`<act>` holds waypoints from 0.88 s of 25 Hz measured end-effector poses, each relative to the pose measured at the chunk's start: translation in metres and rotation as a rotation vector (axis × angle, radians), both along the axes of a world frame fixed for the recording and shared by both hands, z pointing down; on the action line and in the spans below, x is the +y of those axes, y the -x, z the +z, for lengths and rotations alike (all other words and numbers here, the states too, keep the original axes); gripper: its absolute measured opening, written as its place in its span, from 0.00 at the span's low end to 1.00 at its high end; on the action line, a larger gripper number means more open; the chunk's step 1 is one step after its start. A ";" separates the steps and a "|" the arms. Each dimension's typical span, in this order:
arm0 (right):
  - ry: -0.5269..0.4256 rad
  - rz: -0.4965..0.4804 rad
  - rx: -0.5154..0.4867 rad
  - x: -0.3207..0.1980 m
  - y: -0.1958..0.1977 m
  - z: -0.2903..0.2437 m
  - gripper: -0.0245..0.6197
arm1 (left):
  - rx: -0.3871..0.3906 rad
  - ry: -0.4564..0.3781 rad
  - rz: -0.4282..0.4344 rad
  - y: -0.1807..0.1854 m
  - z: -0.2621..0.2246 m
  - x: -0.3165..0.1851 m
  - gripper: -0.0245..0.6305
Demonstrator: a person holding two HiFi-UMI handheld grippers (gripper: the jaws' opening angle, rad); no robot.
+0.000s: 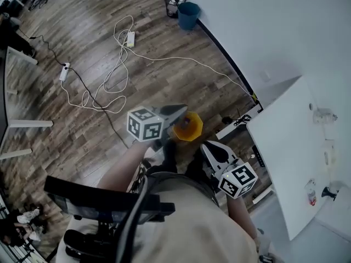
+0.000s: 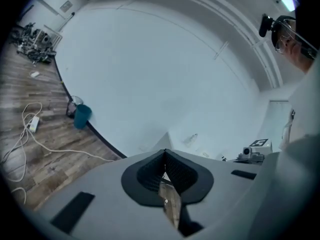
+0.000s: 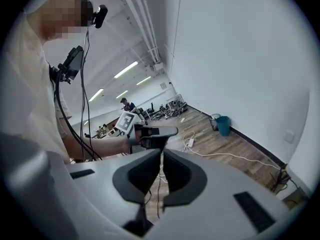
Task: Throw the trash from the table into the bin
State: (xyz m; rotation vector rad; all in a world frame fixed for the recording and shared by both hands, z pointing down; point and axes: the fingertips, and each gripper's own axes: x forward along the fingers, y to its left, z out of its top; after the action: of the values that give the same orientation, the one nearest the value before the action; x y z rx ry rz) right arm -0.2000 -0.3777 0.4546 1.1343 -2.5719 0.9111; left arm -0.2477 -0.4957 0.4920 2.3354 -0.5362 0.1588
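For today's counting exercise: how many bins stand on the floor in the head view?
3: a blue bin by the wall, a black mesh bin beside it, an orange bin below the left tool. More may be hidden.

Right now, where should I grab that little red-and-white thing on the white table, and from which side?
Probably across its narrow middle, coming down from above. The red-and-white thing lies flat on the white table, longer than wide, with bare tabletop along both long sides for the jaws. It is too small to tell what it is.
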 end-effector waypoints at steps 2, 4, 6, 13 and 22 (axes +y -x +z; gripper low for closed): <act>-0.020 0.030 -0.003 0.002 -0.006 -0.011 0.08 | 0.007 -0.065 0.022 -0.007 -0.025 0.004 0.06; -0.035 0.053 -0.010 0.002 -0.008 -0.022 0.08 | -0.006 -0.115 0.024 -0.008 -0.042 0.005 0.06; -0.052 0.072 -0.015 0.005 -0.009 -0.032 0.08 | -0.002 -0.130 0.027 -0.008 -0.051 0.011 0.06; -0.124 0.118 -0.025 0.015 -0.001 -0.061 0.08 | 0.069 -0.192 0.091 -0.004 -0.092 0.043 0.06; -0.227 0.161 -0.027 0.093 -0.037 -0.050 0.08 | 0.109 -0.297 0.171 -0.057 -0.104 0.124 0.06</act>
State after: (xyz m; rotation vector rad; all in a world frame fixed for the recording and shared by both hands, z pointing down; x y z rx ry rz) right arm -0.1630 -0.2846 0.4045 1.4156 -2.6912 0.6817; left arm -0.1903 -0.3715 0.3875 2.6619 -0.3224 0.0317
